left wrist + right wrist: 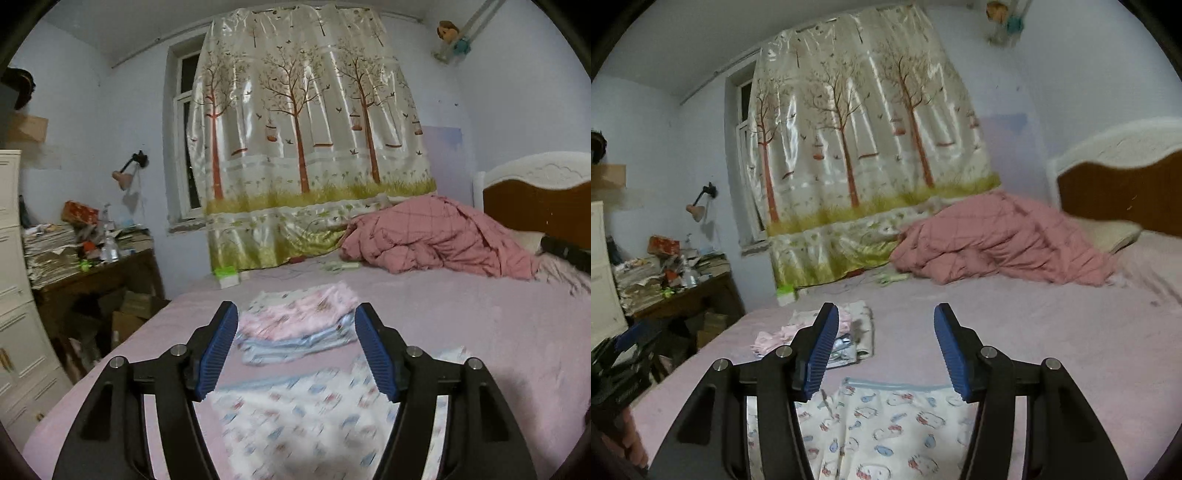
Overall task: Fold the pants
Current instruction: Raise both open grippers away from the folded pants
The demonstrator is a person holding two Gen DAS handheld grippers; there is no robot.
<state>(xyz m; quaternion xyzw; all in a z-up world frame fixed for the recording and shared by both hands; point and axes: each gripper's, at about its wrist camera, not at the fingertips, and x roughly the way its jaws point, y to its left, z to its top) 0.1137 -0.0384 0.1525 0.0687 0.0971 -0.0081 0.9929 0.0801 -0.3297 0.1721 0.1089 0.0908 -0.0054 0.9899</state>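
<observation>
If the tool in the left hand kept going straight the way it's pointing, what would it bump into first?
Probably the stack of folded clothes on the bed: it sits between the open left tool fingers, just beyond the patterned pants. Depth is hard to judge.

I see white pants [886,424] printed with blue and red whales on a pink bed [1052,350], a pink-and-pale-blue folded pile [295,328], a checked pink quilt [436,236], and a cream curtain [306,122] with brown trees.

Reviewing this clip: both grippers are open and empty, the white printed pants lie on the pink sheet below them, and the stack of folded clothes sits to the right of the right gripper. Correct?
Not quite. In the right wrist view the stack of folded clothes sits to the left of the right gripper, not its right. The rest holds: left gripper open and empty, white printed pants on the pink sheet.
</observation>
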